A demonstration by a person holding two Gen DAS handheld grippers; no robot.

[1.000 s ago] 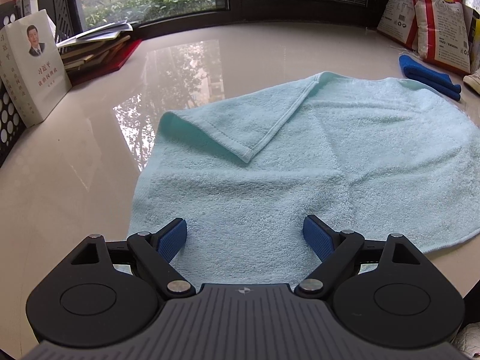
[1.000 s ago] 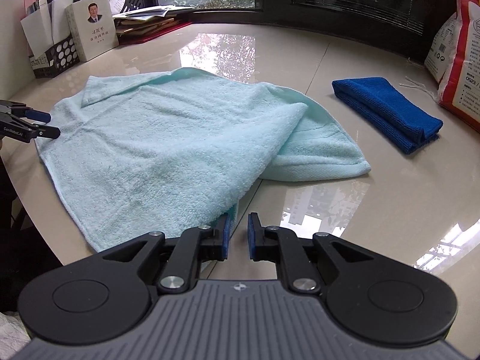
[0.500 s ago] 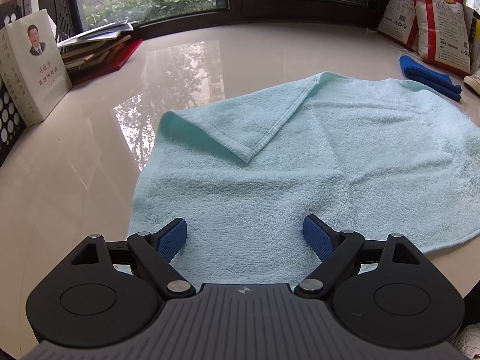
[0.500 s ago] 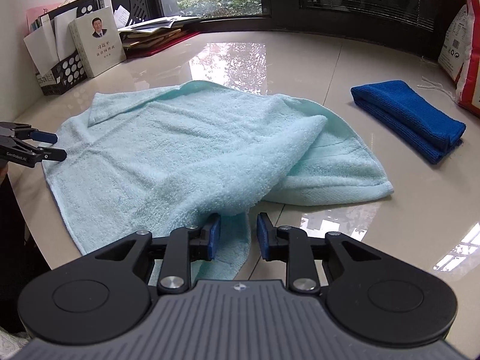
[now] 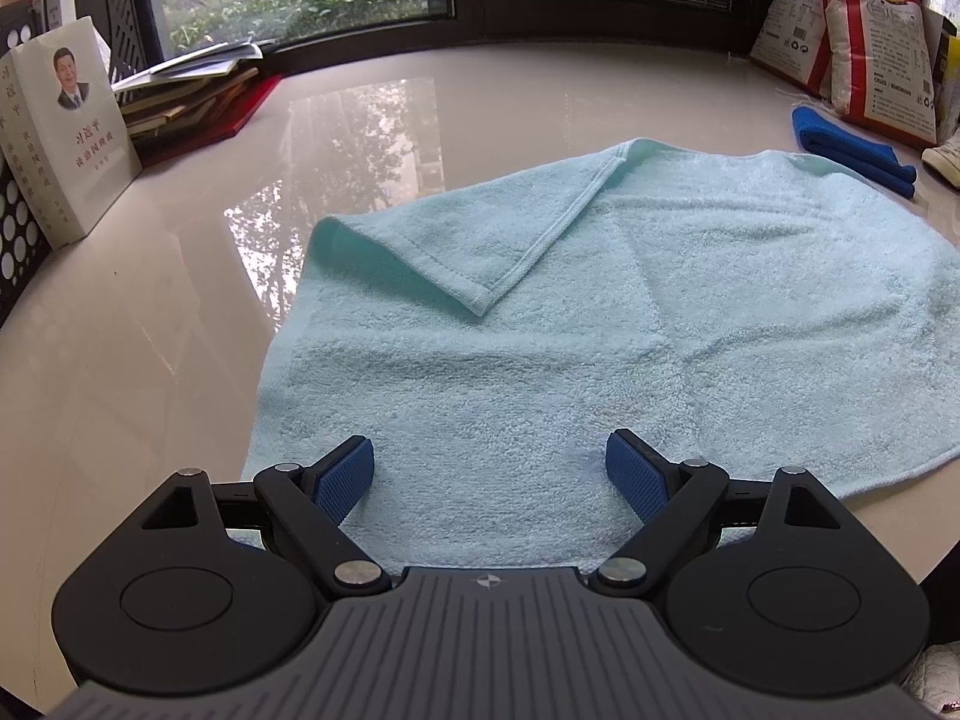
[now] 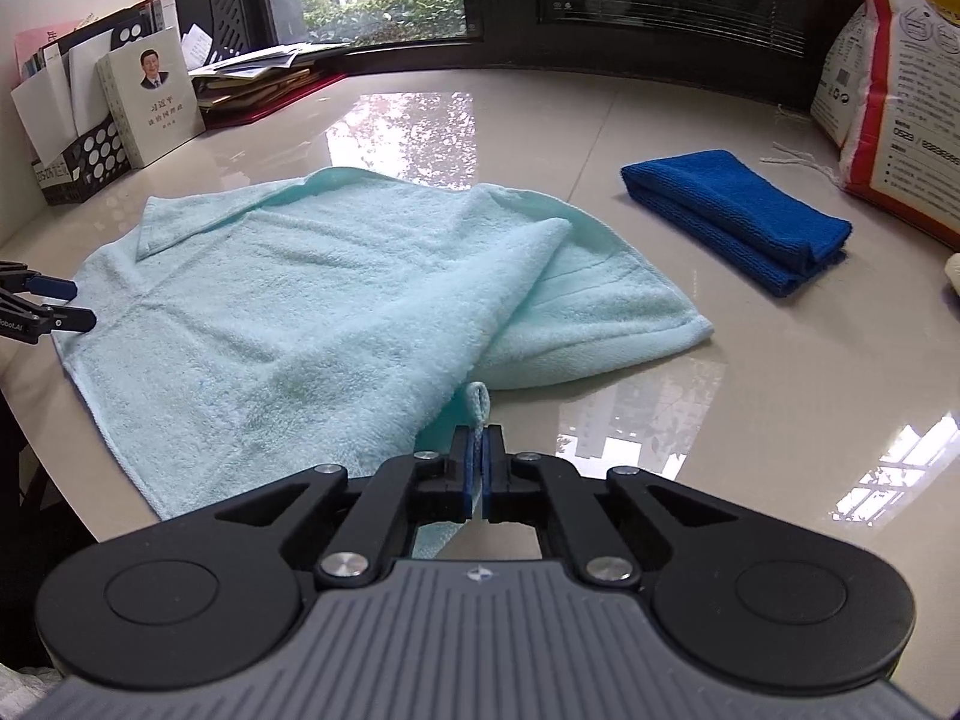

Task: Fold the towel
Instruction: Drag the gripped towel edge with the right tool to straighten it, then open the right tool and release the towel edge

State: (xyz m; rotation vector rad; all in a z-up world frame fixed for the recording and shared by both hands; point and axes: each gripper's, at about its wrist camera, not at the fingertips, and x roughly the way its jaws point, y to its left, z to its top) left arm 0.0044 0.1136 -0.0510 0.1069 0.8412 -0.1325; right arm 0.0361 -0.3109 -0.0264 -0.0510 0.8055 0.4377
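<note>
The light blue towel (image 6: pixel 312 324) lies spread over the glossy bench (image 6: pixel 750 420), filling the left and centre of my right-hand view, one corner turned back over itself. My right claw (image 6: pixel 478 450) has just been closing and is now clamped on the towel's near corner — a small loop of hem pokes up above the pads. My left claw (image 5: pixel 489 474) stands wide apart over the towel's near edge, gripping nothing. A folded dark blue cloth (image 6: pixel 738 216) lies well apart, right of centre.

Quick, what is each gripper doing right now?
Left gripper: jaws open over the light blue towel, holding nothing.
Right gripper: jaws have just closed, shut on the towel's corner.
</note>
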